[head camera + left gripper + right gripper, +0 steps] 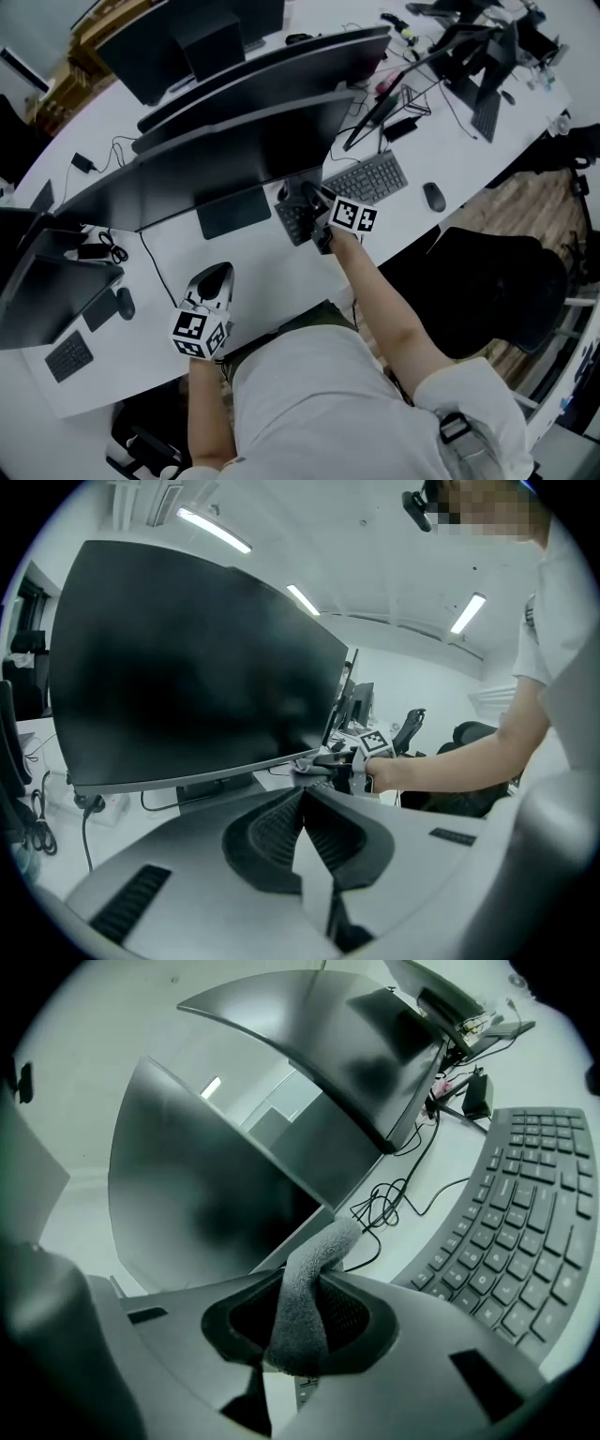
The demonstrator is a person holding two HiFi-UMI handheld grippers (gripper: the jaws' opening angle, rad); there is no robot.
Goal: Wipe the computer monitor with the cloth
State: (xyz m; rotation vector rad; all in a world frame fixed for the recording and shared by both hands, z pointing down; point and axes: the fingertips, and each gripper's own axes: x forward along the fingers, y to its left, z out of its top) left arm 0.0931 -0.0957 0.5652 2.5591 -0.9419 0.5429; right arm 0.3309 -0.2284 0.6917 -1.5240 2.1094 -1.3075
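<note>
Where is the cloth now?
In the right gripper view, the cloth is clamped in the right hand-held gripper, its free end at the lower edge of the monitor, left of the keyboard.

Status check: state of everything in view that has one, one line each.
Monitor: upright, screen dark.
Cloth: pinched in right gripper, tip at the monitor's lower edge.
Right gripper: shut on cloth.
Left gripper: shut, empty.
Keyboard: lying flat, untouched.
</note>
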